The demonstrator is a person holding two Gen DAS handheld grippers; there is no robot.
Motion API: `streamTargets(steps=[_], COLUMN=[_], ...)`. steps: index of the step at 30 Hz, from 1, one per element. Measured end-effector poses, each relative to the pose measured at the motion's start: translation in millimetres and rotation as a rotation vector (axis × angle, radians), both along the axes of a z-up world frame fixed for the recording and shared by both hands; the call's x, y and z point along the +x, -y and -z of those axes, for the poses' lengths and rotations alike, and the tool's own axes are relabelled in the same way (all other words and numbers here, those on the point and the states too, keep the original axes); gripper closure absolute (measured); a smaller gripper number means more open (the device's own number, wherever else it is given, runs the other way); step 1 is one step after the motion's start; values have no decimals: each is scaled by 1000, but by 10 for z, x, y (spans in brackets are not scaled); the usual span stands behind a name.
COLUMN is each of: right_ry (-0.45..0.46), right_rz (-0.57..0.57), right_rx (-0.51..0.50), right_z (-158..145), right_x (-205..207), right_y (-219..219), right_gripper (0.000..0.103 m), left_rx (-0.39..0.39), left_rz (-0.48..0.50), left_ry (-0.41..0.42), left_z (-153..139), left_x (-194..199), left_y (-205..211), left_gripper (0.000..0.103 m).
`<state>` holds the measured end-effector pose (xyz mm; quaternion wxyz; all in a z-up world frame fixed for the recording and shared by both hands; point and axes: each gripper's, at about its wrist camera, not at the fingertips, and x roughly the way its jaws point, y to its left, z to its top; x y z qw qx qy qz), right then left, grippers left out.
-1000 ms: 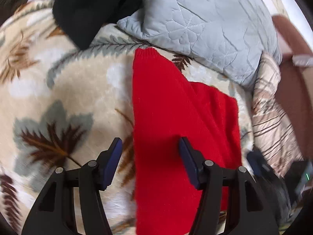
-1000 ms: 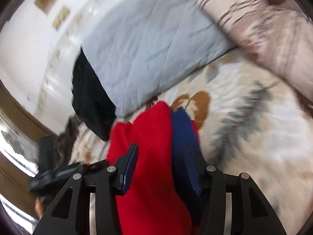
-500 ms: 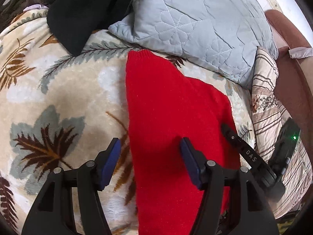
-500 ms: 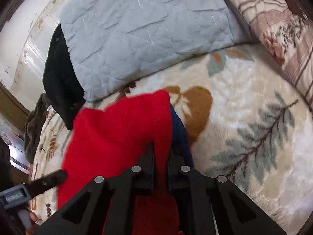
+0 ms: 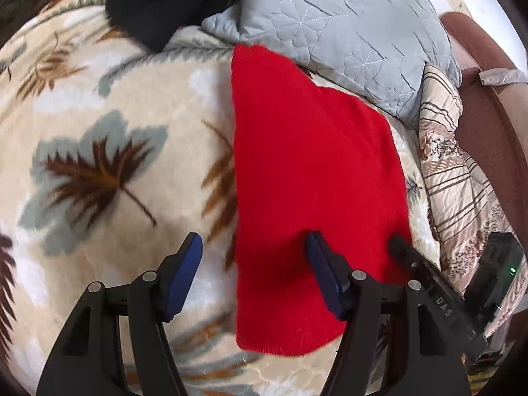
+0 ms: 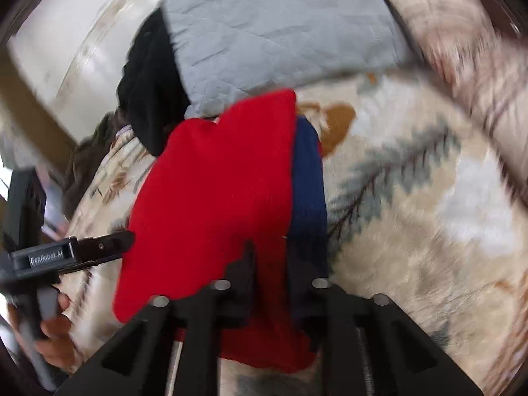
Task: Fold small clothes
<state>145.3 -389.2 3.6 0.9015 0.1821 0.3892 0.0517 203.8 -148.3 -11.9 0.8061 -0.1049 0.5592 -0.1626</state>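
- My right tool (image 6: pixel 269 264) is clamped on the near right edge of a red knitted garment (image 5: pixel 310 171), its black fingers pressed together with the red cloth pinched between them.
- My left tool (image 5: pixel 254 264) stands apart, holding nothing. Its jaws have just been opening further. One blue pad hovers over the blanket (image 5: pixel 99 165), the other over the garment's left part, so the garment's left edge lies between them, untouched as far as I can tell.
- The red garment lies flat on a cream fleece blanket with a leaf pattern, which covers a bed. Its far end reaches up to a grey quilted pillow (image 5: pixel 346 33).
- In the right wrist view, a dark blue band (image 6: pixel 307 181) shows along the red cloth's right edge. I cannot tell whether it is a lining or a separate piece.
- Risk, as I judge it: the right tool holds only a narrow bite of soft knit, so a quick pull could slip it free or drag the whole garment across the fleece instead of folding it.
- Risk: with the left side unpinned, the fold could land crooked or bunch up.
- Risk: the blue layer could slide out and spoil the fold.
- Writing: "GenRobot.AI" on the left tool's body in the right wrist view; "DAS" on the right tool's finger in the left wrist view.
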Motion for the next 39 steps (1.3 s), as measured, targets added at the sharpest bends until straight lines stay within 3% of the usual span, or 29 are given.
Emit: streamTargets(steps=[2,6,9,19,24,29,34,35,36,39], right_ry=[16,-86,-69,-40,14,-86,12,21,19,-30], right_rz=[40,63,80,108,114,126,163,163,158,141], right_rx=[24,-98,-167,-186,-82,-14,120,145,159,149], right_z=[-44,159,137,156,-8,225,-17,-55,-74,-59], right_x=[-13,80,40,-45,-162,-97,-98,-28,69,498], right_y=[48,-65,-174,-182,-27,105,318,361,382,356], right_gripper=[91,91,90,89,91,94,81,72,64,62], left_rx=[9,7,24,36,21,86,-45,-63,-65,-63], left_rz=[4,0,8,-18,-32,-3,-16,-33,-40,-59], left_ry=[7,-41,-40,-48,-28,-26,-36,-23,-18,-24], left_z=[-7,101,159,218,91,204,59,-7,-44,-101], left_x=[-33,-74,-139,-185,-249,-255,-158,-65,23,386], left_y=[-8,7,27,14,-13,73,-135,-191,-206,-165], left_gripper=[34,29,28,21,22,22,23,23,23,23])
